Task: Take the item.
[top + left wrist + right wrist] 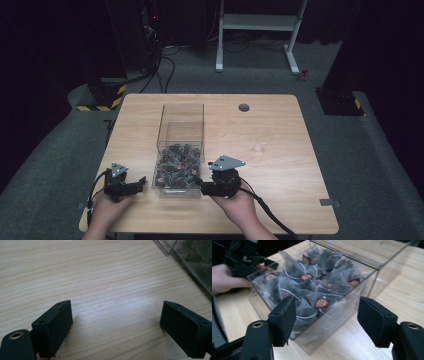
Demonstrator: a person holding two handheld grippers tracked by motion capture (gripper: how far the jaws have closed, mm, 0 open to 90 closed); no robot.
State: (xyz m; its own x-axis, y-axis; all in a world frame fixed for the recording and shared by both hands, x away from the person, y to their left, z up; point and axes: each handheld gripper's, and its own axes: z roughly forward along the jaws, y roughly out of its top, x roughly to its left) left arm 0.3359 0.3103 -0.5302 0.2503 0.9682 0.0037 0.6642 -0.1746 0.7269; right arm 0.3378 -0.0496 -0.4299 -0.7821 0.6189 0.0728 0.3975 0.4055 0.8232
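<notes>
A clear plastic box [179,193] stands near the table's front edge, its lid [182,122] tipped up behind it. Inside lie several pyramid tea bags [177,167] with red tags. My left gripper [142,181] rests just left of the box, open, with bare wood between its jaws [116,306]; the box's corner [192,262] shows at the upper right of that view. My right gripper [200,186] sits at the box's front right corner, open. In the right gripper view [327,302] the box wall [332,322] stands straight ahead, with tea bags [307,277] behind it.
The wooden table [260,150] has a cable grommet [244,107] at the back. Beyond it stand a white desk frame [260,30] and a yellow-striped black base [102,100] on grey carpet. A hand [224,278] holding the left gripper [249,257] shows past the box.
</notes>
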